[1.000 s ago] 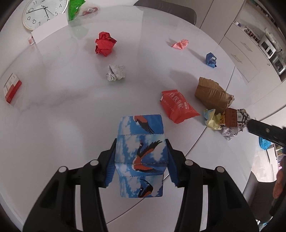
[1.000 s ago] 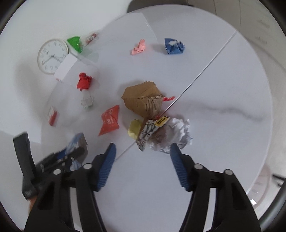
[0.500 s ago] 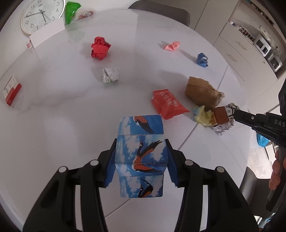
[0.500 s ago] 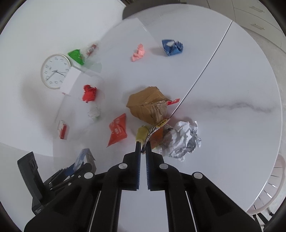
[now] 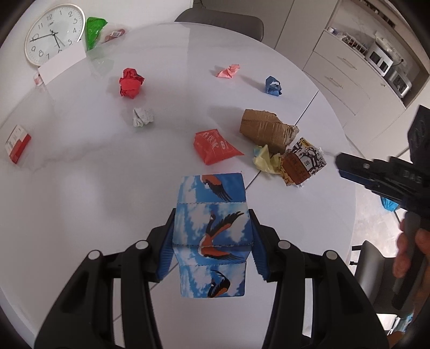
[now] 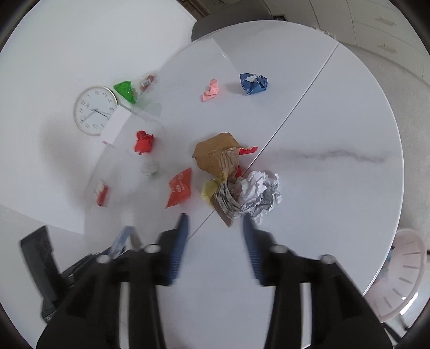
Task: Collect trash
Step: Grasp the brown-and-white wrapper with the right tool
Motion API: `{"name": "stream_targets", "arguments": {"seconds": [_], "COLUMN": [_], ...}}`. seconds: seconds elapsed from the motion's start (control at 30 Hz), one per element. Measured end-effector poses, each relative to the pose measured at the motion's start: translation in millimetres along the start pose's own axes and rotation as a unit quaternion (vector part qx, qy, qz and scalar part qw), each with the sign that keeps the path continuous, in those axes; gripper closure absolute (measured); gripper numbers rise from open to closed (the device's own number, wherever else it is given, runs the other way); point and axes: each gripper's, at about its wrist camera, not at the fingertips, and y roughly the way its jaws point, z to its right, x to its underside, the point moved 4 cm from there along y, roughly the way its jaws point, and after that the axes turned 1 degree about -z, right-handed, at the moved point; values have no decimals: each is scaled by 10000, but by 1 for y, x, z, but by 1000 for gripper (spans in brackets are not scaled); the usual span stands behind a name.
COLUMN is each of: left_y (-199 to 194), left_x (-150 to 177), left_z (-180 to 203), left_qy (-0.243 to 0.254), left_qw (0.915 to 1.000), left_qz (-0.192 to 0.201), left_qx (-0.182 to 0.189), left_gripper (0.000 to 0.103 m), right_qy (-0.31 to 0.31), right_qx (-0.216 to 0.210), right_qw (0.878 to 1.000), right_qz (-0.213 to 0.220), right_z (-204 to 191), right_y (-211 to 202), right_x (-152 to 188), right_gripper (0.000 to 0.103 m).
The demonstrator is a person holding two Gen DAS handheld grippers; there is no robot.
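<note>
My left gripper [image 5: 212, 214] is shut on a blue carton [image 5: 212, 198] printed with birds and holds it above the white table [image 5: 80, 188]. My right gripper [image 6: 215, 218] hovers just short of a pile of trash, its jaws opening with nothing between them. The pile holds a black-and-white printed wrapper [image 6: 225, 204], crumpled white paper [image 6: 258, 193], a yellow scrap [image 6: 208, 189] and torn cardboard [image 6: 215, 154]. An orange-red pouch [image 5: 215, 146] lies beside it. Further off lie a red ball [image 5: 131, 83], a grey-white ball [image 5: 142, 117], a pink scrap [image 5: 228, 71] and a blue scrap [image 5: 273, 86].
A wall clock [image 5: 52, 33], a white card [image 5: 61, 65] and a green bag [image 5: 94, 31] stand at the far left. A red-and-white small box [image 5: 17, 145] lies near the left edge. A pale pink basket [image 6: 403, 273] sits beyond the table's right rim. A grey chair [image 5: 220, 21] stands behind.
The right gripper shut near the printed wrapper, then reopened and drew back a little without it. The left gripper rose with the carton, and the table now looks farther away.
</note>
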Motion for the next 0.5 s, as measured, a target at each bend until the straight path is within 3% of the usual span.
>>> {"name": "stream_targets", "arguments": {"seconds": [0.2, 0.4, 0.5], "left_y": [-4, -1, 1], "left_x": [7, 10, 11], "left_z": [-5, -16, -20], "left_qy": [47, 28, 24], "left_qw": [10000, 10000, 9999], "left_qz": [-7, -70, -100], "left_qx": [-18, -4, 8], "left_gripper": [55, 55, 55], "right_qy": [-209, -496, -560], "right_qx": [457, 848, 901], "right_qw": [9987, 9949, 9939], "right_qz": [-105, -216, -293], "right_z": [0, 5, 8], "right_y": [27, 35, 38], "right_x": [-1, 9, 16], "right_gripper": [56, 46, 36]}}
